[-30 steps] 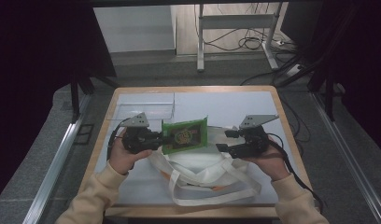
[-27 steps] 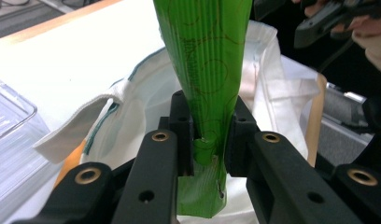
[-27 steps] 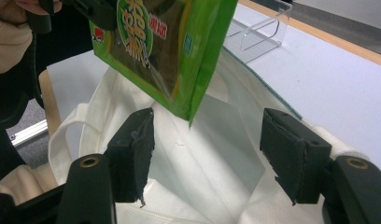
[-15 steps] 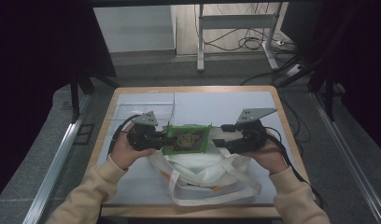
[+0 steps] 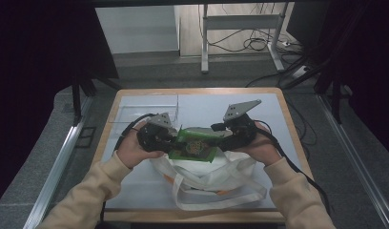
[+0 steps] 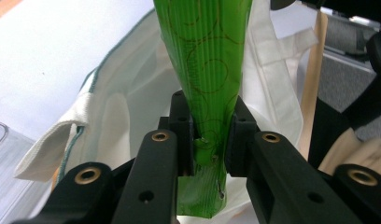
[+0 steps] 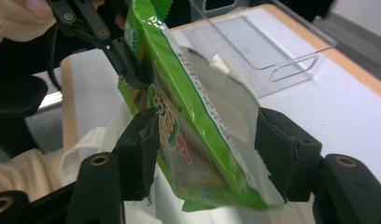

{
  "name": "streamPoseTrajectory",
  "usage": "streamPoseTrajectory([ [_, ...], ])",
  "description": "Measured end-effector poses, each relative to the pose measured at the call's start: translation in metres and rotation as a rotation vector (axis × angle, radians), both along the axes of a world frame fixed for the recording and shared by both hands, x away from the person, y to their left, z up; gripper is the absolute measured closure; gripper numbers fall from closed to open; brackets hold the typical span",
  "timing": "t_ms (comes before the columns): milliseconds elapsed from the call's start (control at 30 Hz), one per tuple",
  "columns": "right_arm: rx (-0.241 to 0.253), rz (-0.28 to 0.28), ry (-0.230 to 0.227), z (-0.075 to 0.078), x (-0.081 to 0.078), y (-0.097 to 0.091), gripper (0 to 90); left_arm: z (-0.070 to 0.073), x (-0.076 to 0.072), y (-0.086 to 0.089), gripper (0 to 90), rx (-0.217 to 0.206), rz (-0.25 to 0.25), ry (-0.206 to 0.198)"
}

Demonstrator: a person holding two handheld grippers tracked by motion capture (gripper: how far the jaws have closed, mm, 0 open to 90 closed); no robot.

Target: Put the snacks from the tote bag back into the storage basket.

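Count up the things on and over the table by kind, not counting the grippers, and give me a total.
Green snack packet: 1
White cloth tote bag: 1
Clear plastic tray: 1
Total: 3

Glossy green plastic packet (image 5: 195, 145), matt white cloth bag (image 5: 216, 179), clear plastic tray (image 5: 135, 113).

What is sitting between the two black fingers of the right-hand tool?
The green snack packet lies between the right gripper fingers, as the right gripper view shows; a gap remains on one side.
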State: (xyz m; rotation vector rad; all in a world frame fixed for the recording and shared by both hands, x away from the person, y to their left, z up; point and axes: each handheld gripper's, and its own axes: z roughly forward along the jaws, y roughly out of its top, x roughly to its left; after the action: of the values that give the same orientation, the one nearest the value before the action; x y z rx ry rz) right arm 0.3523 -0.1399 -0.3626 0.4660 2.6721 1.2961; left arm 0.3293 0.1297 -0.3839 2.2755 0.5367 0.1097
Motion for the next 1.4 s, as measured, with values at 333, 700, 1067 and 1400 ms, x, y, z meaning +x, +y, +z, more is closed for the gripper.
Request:
streamPoseTrajectory([
  [333, -0.063, 0.060, 0.032, -0.016, 0.005, 0.011, 51.6, 0.001, 0.000, -0.004, 77.9, 0.022, -0.040, 0.010],
  [700, -0.056, 0.188, 0.049, -0.028, 0.006, 0.010, 72.4, -0.002, 0.008, 0.001, 73.6, -0.014, -0.093, 0.036],
  [1067, 0.105, 0.112, 0.027, -0.020, 0.007, -0.020, 73.0, -0.007, 0.008, 0.038, 22.5, -0.267, 0.062, -0.002],
  [1400, 0.194, 0.050, -0.021, -0.018, 0.005, -0.031, 73.0, -0.029, 0.003, 0.043, 23.8, -0.383, 0.104, 0.041],
])
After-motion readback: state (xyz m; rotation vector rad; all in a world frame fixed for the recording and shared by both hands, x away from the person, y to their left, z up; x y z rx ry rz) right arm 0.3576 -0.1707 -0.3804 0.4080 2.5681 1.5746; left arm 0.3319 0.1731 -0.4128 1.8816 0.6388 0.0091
